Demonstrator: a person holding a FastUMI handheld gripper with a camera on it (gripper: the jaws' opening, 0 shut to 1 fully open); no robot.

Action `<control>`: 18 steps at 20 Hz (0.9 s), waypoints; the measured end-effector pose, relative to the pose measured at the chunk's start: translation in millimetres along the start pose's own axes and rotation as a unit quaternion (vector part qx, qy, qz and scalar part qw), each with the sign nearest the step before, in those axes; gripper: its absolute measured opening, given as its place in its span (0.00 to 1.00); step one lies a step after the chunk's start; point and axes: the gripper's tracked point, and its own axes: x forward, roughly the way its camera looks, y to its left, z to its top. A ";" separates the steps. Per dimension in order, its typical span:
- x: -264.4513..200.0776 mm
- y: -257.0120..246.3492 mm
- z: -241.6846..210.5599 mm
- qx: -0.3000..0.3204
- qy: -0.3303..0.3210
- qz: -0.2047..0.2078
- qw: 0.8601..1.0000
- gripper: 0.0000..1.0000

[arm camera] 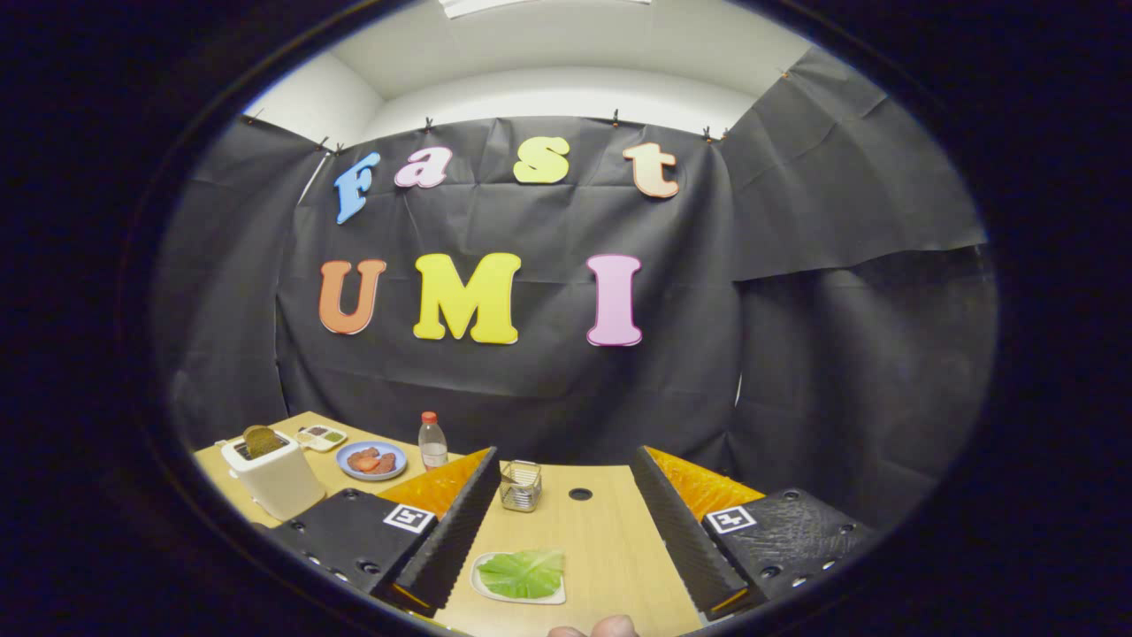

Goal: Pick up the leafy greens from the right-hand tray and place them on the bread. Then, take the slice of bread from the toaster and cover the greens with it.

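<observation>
A green leaf (523, 573) lies on a small white tray (485, 589) on the wooden table, between my two fingers and a little below them. My gripper (561, 540) is open, with the black ribbed fingers (460, 531) spread wide on either side of the tray and nothing held. To the far left stands a white toaster (274, 478) with a brown slice of bread (259, 440) sticking up from its slot. A blue plate (371, 462) holding reddish-brown food sits beyond the left finger.
A clear bottle with a red cap (432, 441) stands by the blue plate. A small glass holder (521, 485) sits ahead between the fingers, beside a round hole (580, 494) in the table. A small divided dish (320, 436) lies behind the toaster. Fingertips of a hand (594, 629) show below.
</observation>
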 end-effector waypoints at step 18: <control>53.5 27.7 -125.5 0.008 0.168 0.071 0.983 0.95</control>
